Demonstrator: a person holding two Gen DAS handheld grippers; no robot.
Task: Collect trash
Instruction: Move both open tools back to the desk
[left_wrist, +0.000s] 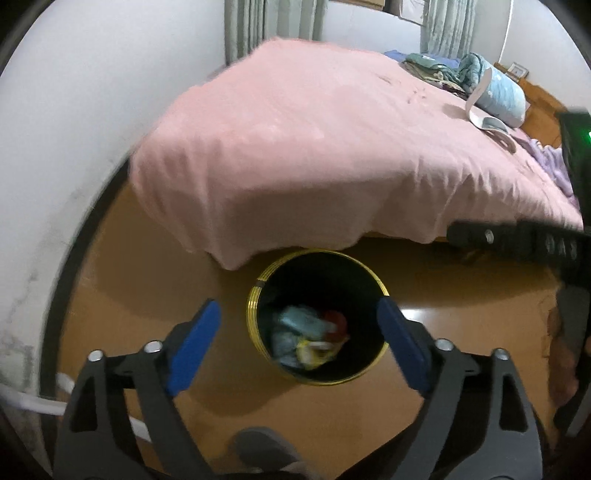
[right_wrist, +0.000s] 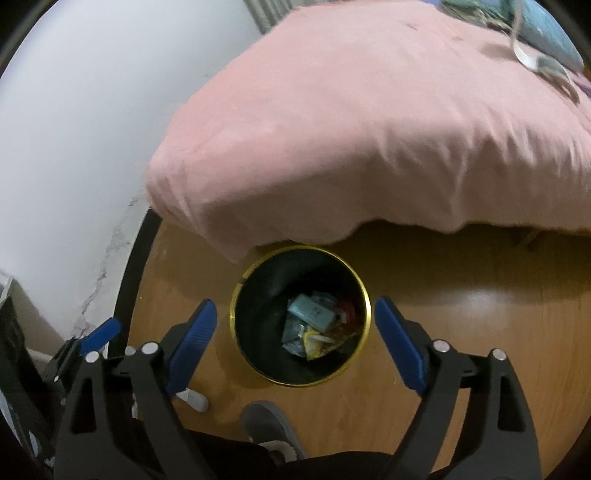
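Both your claws, left claw (left_wrist: 297, 345) and right claw (right_wrist: 295, 341), hang spread and empty over the bin (right_wrist: 364, 295); wrappers (right_wrist: 314, 325) already inside, no more trash visible on the floor (right_wrist: 461, 295).

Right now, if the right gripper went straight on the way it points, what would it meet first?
Most likely the trash bin: the open right gripper is aimed into its mouth, so it would probably reach the wrappers at the bottom. Depth is hard to judge in the fisheye view.
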